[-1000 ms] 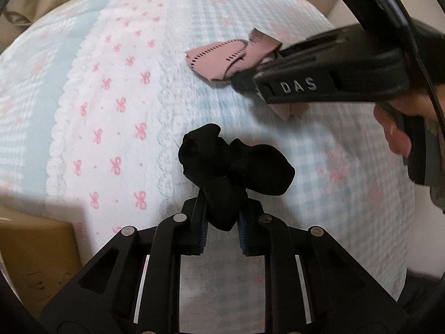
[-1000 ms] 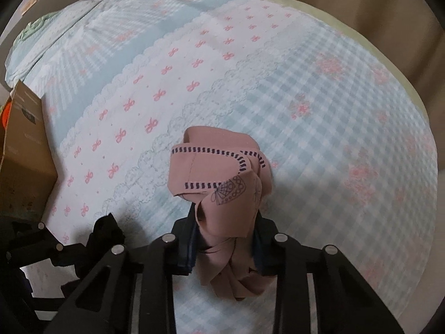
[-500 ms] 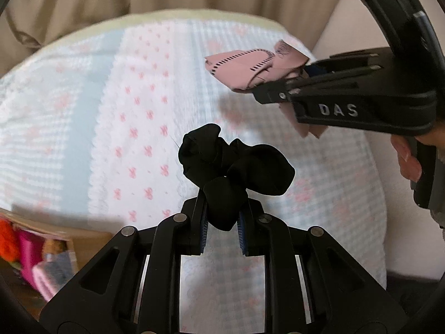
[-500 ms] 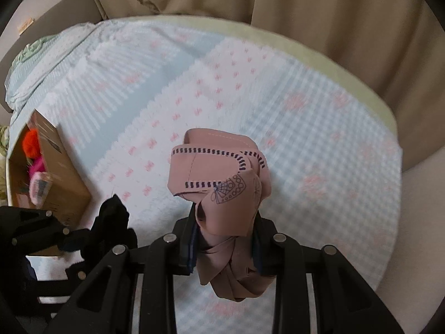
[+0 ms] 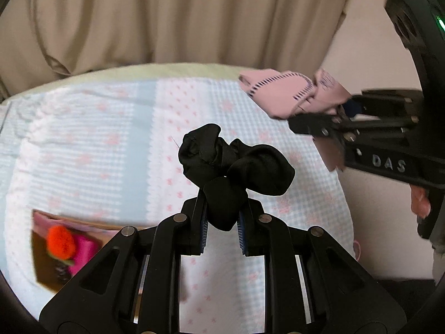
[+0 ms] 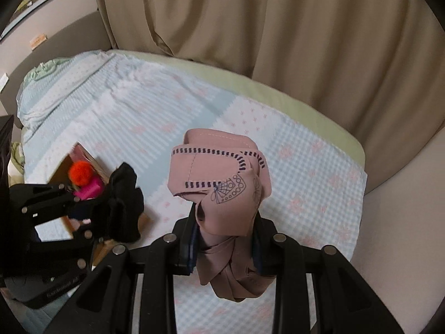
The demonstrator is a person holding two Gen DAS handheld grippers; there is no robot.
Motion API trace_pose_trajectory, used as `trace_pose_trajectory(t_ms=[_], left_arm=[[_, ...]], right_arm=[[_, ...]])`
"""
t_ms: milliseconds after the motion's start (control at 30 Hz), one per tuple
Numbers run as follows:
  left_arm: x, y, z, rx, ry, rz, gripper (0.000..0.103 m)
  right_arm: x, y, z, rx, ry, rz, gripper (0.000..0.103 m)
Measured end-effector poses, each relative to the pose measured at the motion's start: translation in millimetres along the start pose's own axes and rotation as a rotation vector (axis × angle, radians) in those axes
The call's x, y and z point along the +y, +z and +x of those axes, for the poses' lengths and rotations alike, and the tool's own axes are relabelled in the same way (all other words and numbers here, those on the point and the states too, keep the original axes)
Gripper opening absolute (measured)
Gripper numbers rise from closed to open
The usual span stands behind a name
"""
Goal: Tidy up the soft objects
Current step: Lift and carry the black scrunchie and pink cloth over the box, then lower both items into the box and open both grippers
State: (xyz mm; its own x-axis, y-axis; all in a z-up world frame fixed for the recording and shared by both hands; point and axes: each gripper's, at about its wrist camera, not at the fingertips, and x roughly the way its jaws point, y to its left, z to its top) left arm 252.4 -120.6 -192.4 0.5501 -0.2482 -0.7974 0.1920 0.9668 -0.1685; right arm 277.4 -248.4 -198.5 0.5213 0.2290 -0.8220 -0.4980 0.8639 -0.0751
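Beige curtains (image 6: pixel 278 41) hang behind a bed (image 6: pixel 144 105) (pastel patchwork cover) beside cream wall (image 6: pixel 403 194).

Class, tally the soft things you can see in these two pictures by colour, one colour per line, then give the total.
Black: 1, the black cloth in the left gripper.
Dusty pink: 1, the pink cloth in the right gripper.
Orange: 1, the orange pompom in the box.
Bright pink: 1, the bright pink thing beside it.
Total: 4

We see a crumpled black cloth (image 5: pixel 233 167) pinched in the left claw (image 5: pixel 222 222) and a folded pink cloth with dark stitching (image 6: pixel 222 183) pinched in the right claw (image 6: pixel 225 245), both raised above the bed (image 6: pixel 319 172).
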Motion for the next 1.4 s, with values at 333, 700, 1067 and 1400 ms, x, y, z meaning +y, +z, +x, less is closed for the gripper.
trace_pose_trajectory(t_ms=[333, 700, 1067, 1400], left_arm=[[80.2, -13.2, -92.5, -0.025, 0.014, -0.078, 0.015], [204.5, -54.5, -129.3, 0.058, 0.029, -0.062, 0.015], [278.7, -91.8, -74.7, 0.222, 0.006, -0.044, 0.015], [293.2, -119.0, -11.2, 0.358, -0.02, -0.04, 0.015]], right_arm=[[98.1, 8.1, -57.1, -0.056, -0.019, 0.1, 0.028], [217.2, 18.9, -20.3, 0.012, -0.019, 0.282, 0.028], [265.9, 4.9, 65.1, 0.171, -0.029, 0.484, 0.028], [267.4, -9.6, 138.4, 0.335, 0.016, 0.544, 0.028]])
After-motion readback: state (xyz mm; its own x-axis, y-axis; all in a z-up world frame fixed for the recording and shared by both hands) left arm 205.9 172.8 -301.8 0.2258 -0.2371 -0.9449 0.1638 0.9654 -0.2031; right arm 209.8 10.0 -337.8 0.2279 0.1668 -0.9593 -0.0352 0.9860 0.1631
